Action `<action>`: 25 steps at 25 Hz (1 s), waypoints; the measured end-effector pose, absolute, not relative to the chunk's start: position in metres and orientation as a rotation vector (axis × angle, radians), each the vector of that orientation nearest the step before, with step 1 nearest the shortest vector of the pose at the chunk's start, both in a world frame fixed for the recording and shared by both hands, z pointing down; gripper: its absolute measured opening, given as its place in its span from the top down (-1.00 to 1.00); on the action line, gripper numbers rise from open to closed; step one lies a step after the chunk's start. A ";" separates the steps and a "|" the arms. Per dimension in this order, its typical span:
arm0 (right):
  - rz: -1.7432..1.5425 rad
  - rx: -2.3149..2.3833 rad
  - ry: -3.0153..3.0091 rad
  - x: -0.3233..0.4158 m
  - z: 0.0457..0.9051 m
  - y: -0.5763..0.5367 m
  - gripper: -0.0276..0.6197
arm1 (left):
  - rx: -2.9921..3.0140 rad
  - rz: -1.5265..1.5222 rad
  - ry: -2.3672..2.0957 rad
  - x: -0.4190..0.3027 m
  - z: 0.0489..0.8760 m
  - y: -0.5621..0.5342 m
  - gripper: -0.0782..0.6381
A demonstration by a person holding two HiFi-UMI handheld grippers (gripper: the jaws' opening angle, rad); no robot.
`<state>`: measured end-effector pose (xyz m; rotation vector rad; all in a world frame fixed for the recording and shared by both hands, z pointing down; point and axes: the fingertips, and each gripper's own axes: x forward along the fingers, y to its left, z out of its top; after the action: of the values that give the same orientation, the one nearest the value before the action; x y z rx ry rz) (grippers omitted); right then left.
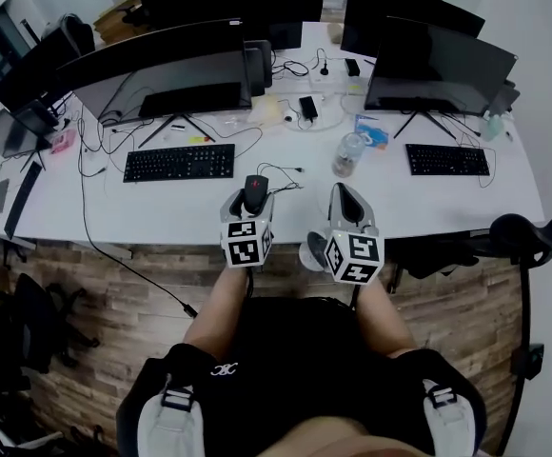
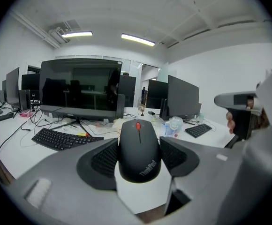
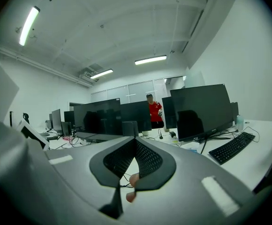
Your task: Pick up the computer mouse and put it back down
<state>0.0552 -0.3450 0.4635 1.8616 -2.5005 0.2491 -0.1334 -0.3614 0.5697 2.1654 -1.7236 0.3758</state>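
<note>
The black computer mouse (image 1: 255, 191) with a red scroll wheel sits between the jaws of my left gripper (image 1: 254, 202), over the white desk (image 1: 162, 208) near its front edge. In the left gripper view the mouse (image 2: 138, 149) fills the gap, and both dark ribbed pads (image 2: 103, 158) press its sides. My left gripper (image 2: 138, 142) is shut on it. Whether the mouse rests on the desk or hangs just above it I cannot tell. My right gripper (image 1: 343, 198) hovers to the right of the mouse. Its jaws (image 3: 135, 142) meet at the tips with nothing held.
A black keyboard (image 1: 179, 163) and a monitor (image 1: 162, 69) stand behind the mouse on the left. A clear water bottle (image 1: 347, 154) stands just beyond my right gripper. Farther right are a second keyboard (image 1: 447, 160) and monitor (image 1: 438, 65). A chair armrest (image 1: 528, 231) is at the desk's right front.
</note>
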 end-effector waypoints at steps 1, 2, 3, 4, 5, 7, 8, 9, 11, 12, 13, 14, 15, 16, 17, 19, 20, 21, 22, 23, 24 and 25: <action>0.246 1.872 -2.490 0.056 0.463 -0.345 0.92 | 2.164 0.390 -1.709 -0.133 0.579 -0.363 -0.13; 0.243 1.881 -2.481 0.057 0.463 -0.345 0.92 | 2.162 0.406 -1.695 -0.133 0.588 -0.365 -0.13; 0.240 1.891 -2.471 0.058 0.463 -0.345 0.92 | 2.160 0.423 -1.680 -0.133 0.597 -0.367 -0.13; 0.239 1.902 -2.460 0.059 0.463 -0.345 0.92 | 2.160 0.440 -1.662 -0.132 0.606 -0.369 -0.13; 0.239 1.914 -2.448 0.061 0.462 -0.344 0.92 | 2.161 0.456 -1.644 -0.132 0.614 -0.371 -0.13; 0.244 1.941 -2.424 0.064 0.461 -0.343 0.92 | 2.165 0.484 -1.609 -0.131 0.628 -0.375 -0.13; 0.248 1.955 -2.415 0.066 0.461 -0.343 0.92 | 2.166 0.499 -1.595 -0.131 0.635 -0.377 -0.13; 0.251 1.968 -2.406 0.067 0.460 -0.343 0.92 | 2.165 0.516 -1.582 -0.131 0.643 -0.379 -0.13; 0.253 1.995 -2.387 0.069 0.460 -0.343 0.92 | 2.157 0.555 -1.553 -0.132 0.661 -0.381 -0.13; 0.252 2.009 -2.377 0.070 0.460 -0.343 0.92 | 2.152 0.579 -1.536 -0.132 0.671 -0.382 -0.13; 0.252 2.023 -2.365 0.071 0.460 -0.342 0.92 | 2.147 0.607 -1.514 -0.131 0.680 -0.382 -0.13; 0.253 2.036 -2.353 0.072 0.461 -0.341 0.92 | 2.143 0.637 -1.487 -0.129 0.689 -0.381 -0.13; 0.256 2.048 -2.341 0.072 0.461 -0.339 0.92 | 2.141 0.665 -1.458 -0.128 0.697 -0.378 -0.13; 0.258 2.059 -2.330 0.073 0.462 -0.337 0.92 | 2.140 0.692 -1.434 -0.127 0.705 -0.377 -0.13; 0.259 2.068 -2.320 0.073 0.462 -0.335 0.92 | 2.136 0.718 -1.417 -0.128 0.713 -0.376 -0.13; 0.257 2.087 -2.301 0.075 0.462 -0.332 0.92 | 2.109 0.763 -1.396 -0.133 0.728 -0.375 -0.13; 0.257 2.097 -2.290 0.076 0.462 -0.331 0.92 | 2.092 0.783 -1.391 -0.135 0.734 -0.374 -0.13; 0.258 2.108 -2.278 0.077 0.462 -0.329 0.92 | 2.086 0.799 -1.390 -0.137 0.739 -0.375 -0.13; 0.260 2.120 -2.265 0.079 0.463 -0.326 0.92 | 2.094 0.807 -1.388 -0.137 0.742 -0.377 -0.13; 0.263 2.132 -2.250 0.081 0.464 -0.323 0.92 | 2.105 0.813 -1.376 -0.134 0.744 -0.378 -0.13; 0.265 2.143 -2.236 0.083 0.465 -0.321 0.92 | 2.113 0.821 -1.360 -0.132 0.747 -0.378 -0.13; 0.266 2.153 -2.223 0.085 0.465 -0.318 0.92 | 2.114 0.835 -1.345 -0.130 0.751 -0.377 -0.13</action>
<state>0.0852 -0.3183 0.4653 2.1532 -2.2226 0.2658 -0.1300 -0.3773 0.7508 2.1137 -1.3450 0.8347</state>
